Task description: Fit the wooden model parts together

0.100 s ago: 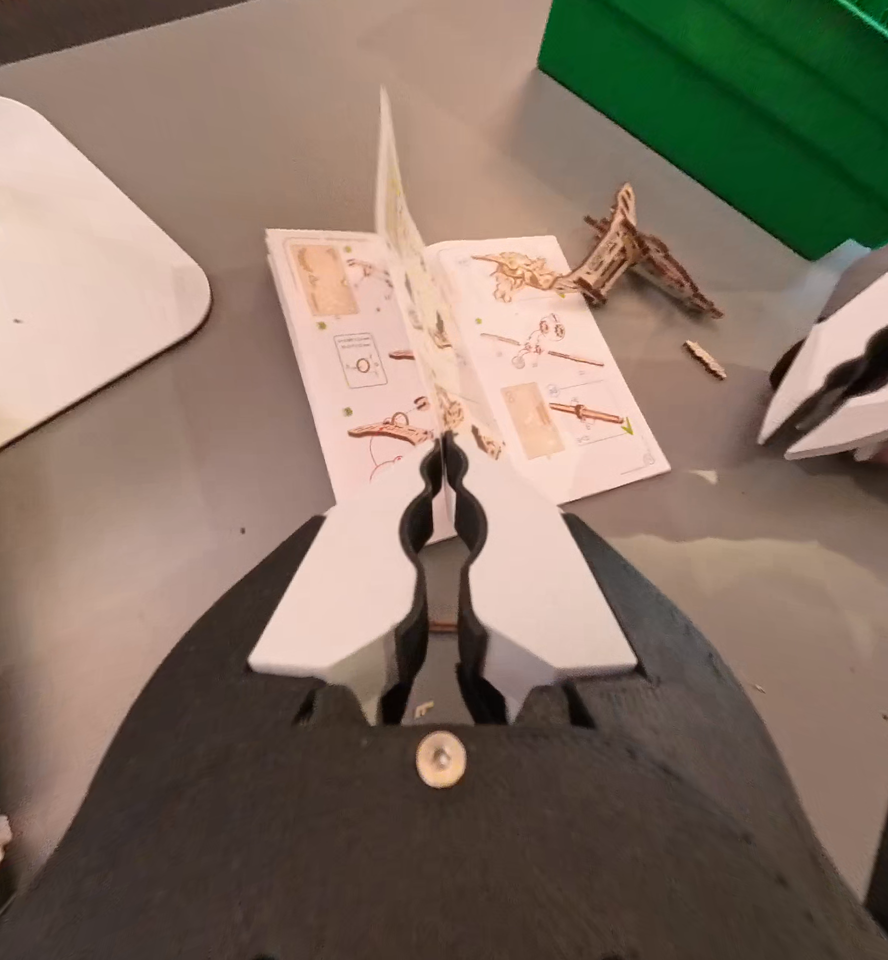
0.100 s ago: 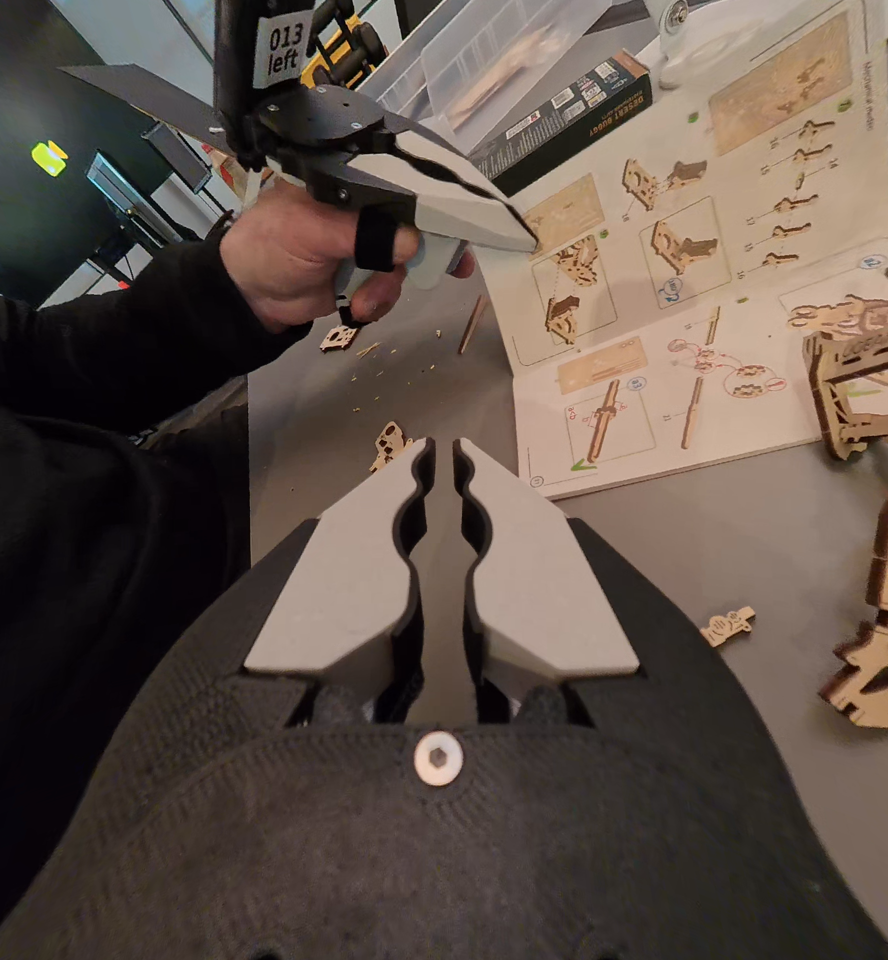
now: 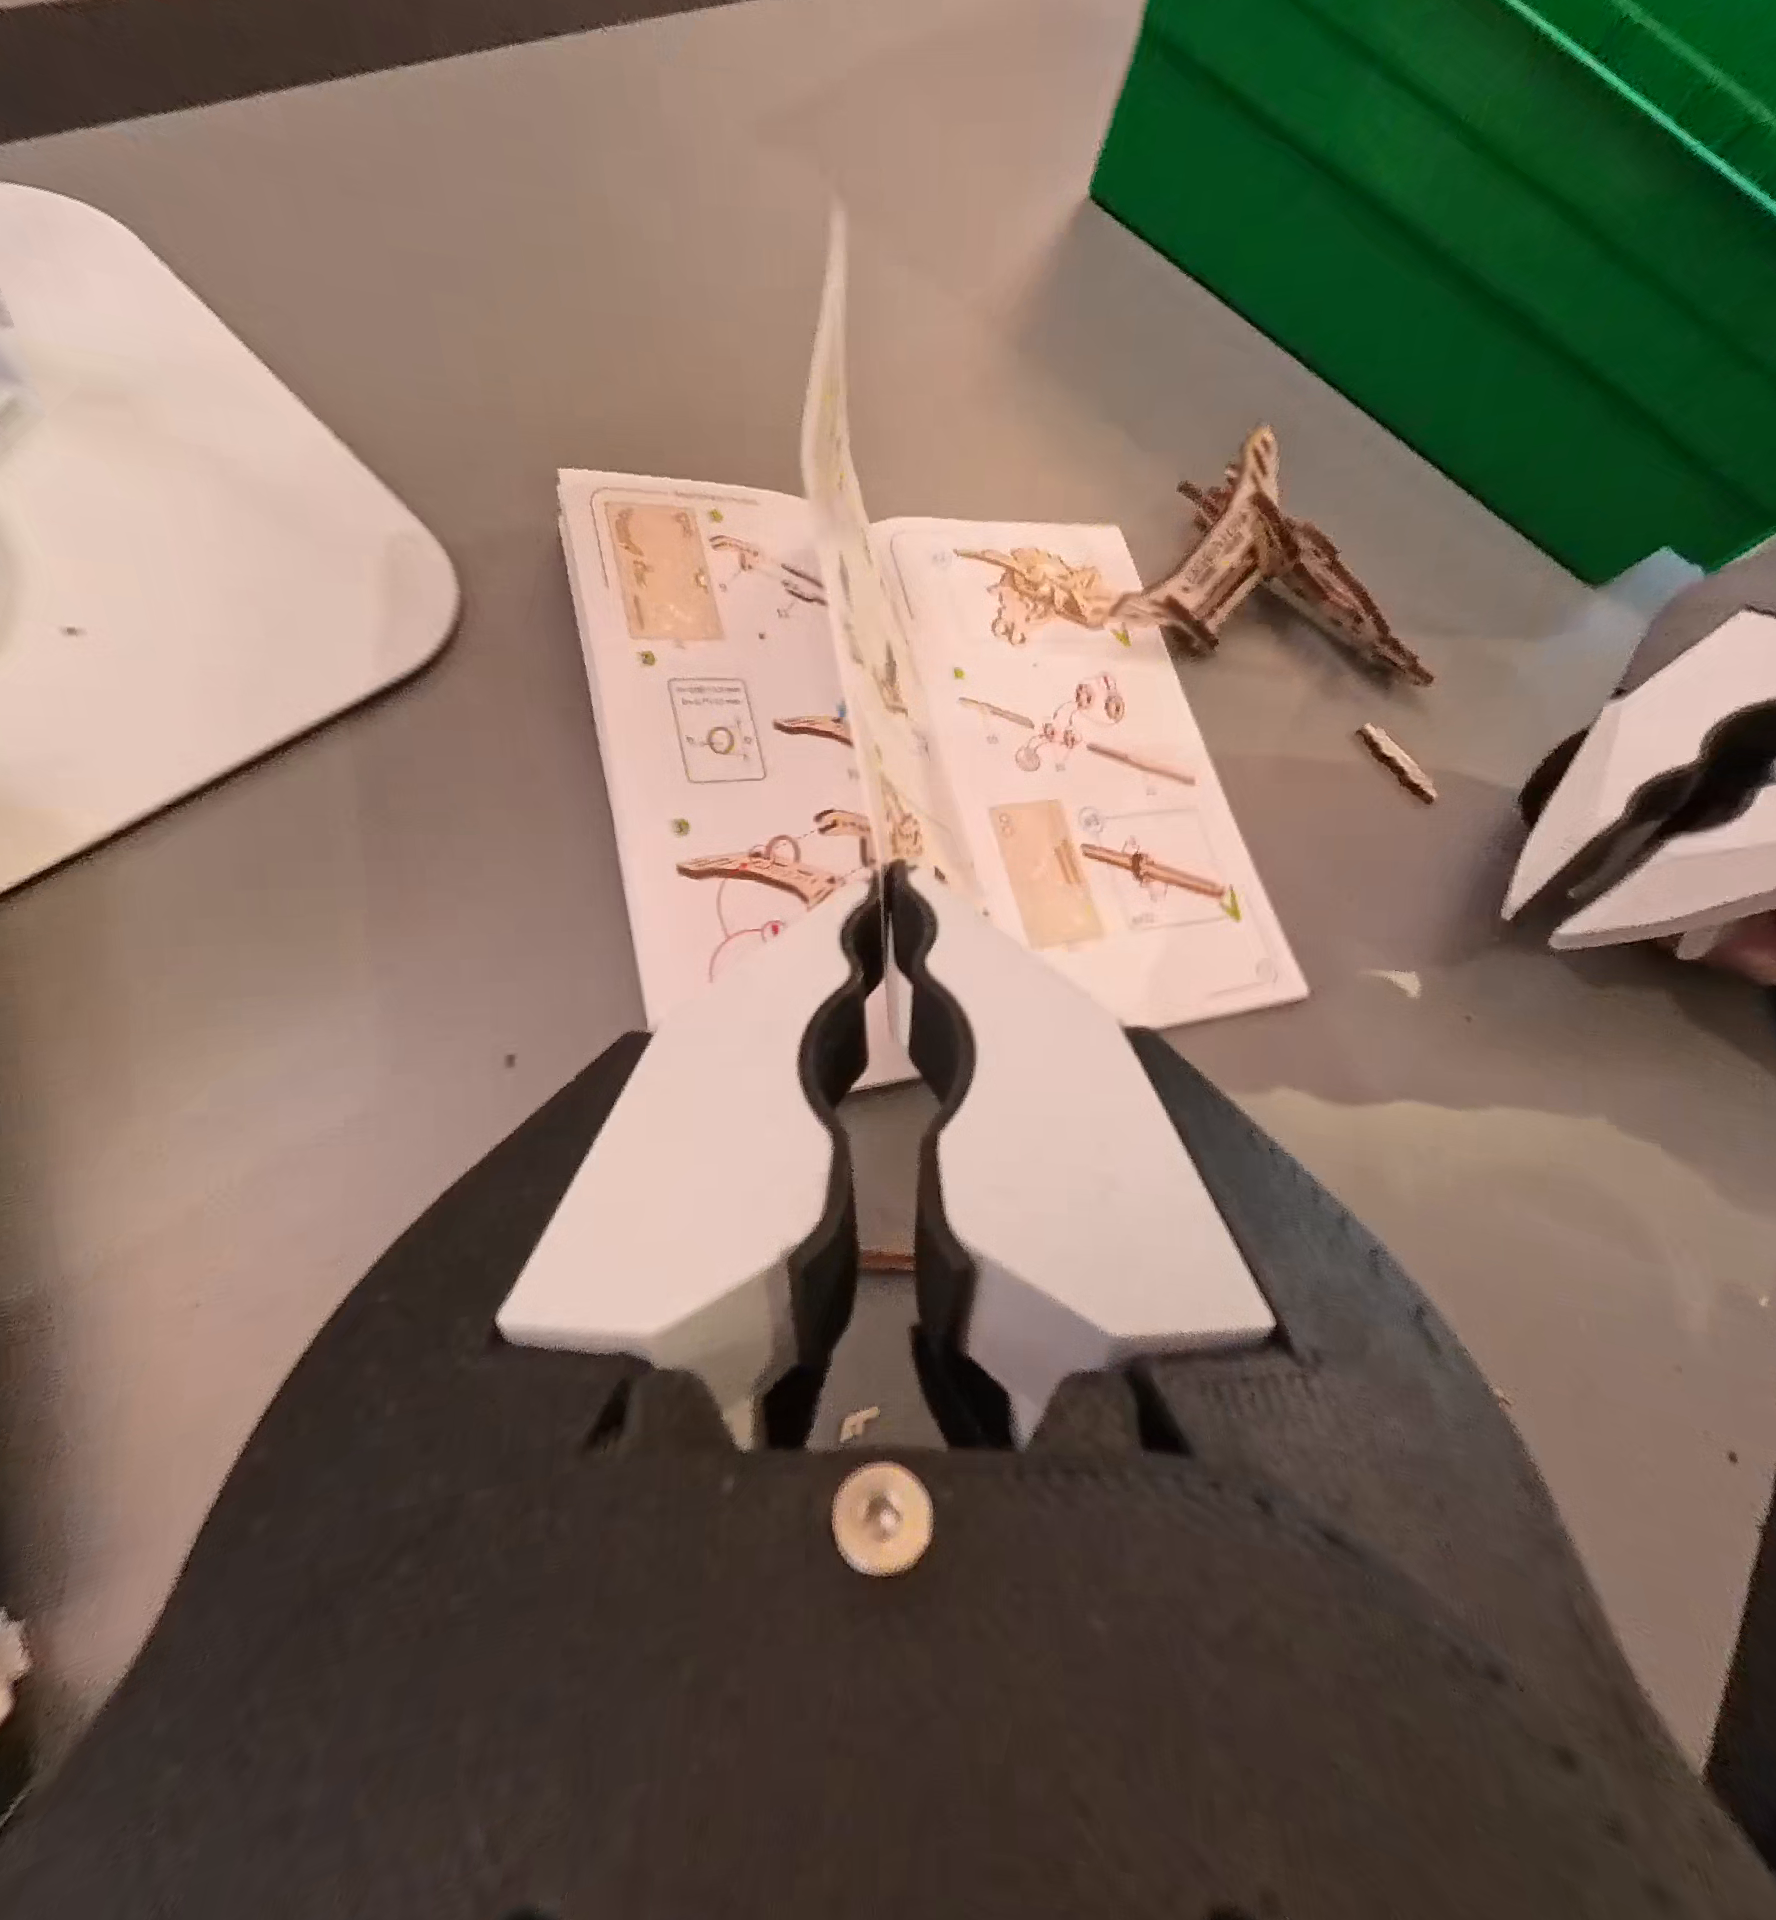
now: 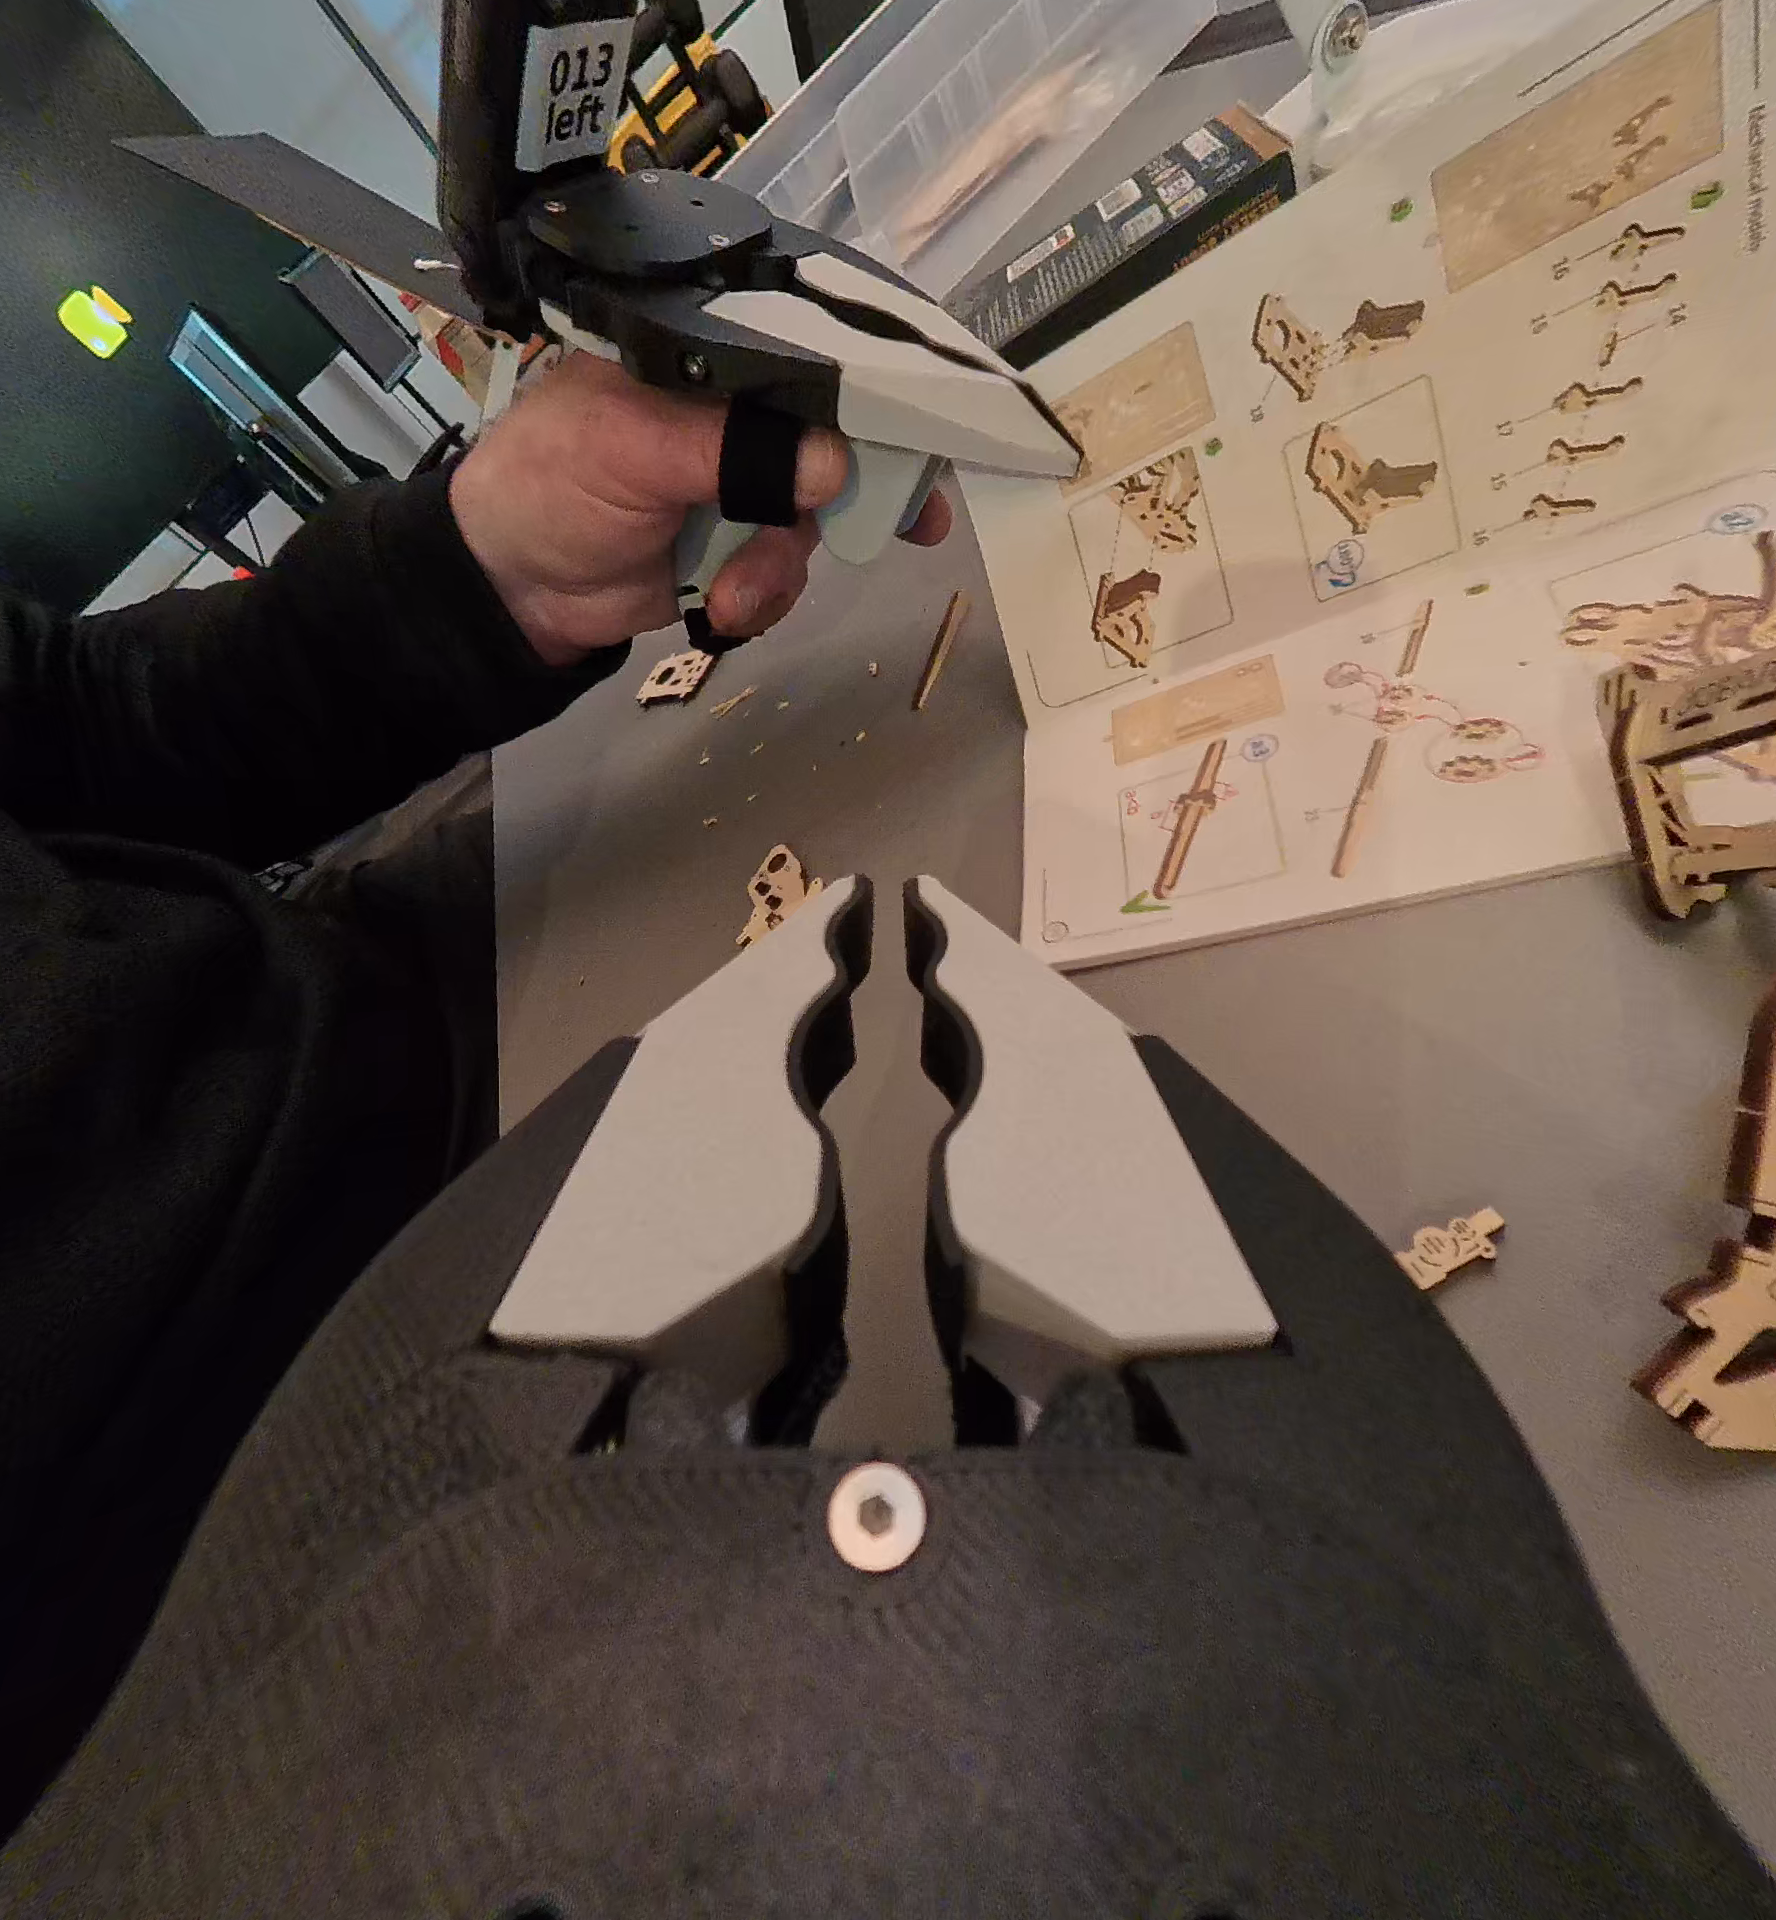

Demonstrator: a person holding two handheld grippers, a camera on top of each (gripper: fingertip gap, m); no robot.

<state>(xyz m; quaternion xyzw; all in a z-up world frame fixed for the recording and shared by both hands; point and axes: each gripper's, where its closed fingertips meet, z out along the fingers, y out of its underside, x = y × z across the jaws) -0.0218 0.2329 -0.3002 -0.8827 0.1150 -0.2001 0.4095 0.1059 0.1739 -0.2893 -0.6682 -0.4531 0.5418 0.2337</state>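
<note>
In the left wrist view, the left gripper (image 3: 886, 883) was pinched on a page (image 3: 842, 582) of the instruction booklet (image 3: 1123, 831), lifting it upright, probably to turn to another assembly step. The booklet lay open on the grey tabletop (image 3: 344, 987), and the half-built wooden model (image 3: 1248, 582) rested just beyond its far right corner, with a small loose wooden part (image 3: 1395, 764) nearby and a green box (image 3: 1486, 260) behind. In the right wrist view, the right gripper (image 4: 887, 894) hung empty above the tabletop, fingers a narrow gap apart, seemingly waiting. The wooden model stood at the right, a small flat piece (image 4: 1450, 1244) beside it.
</note>
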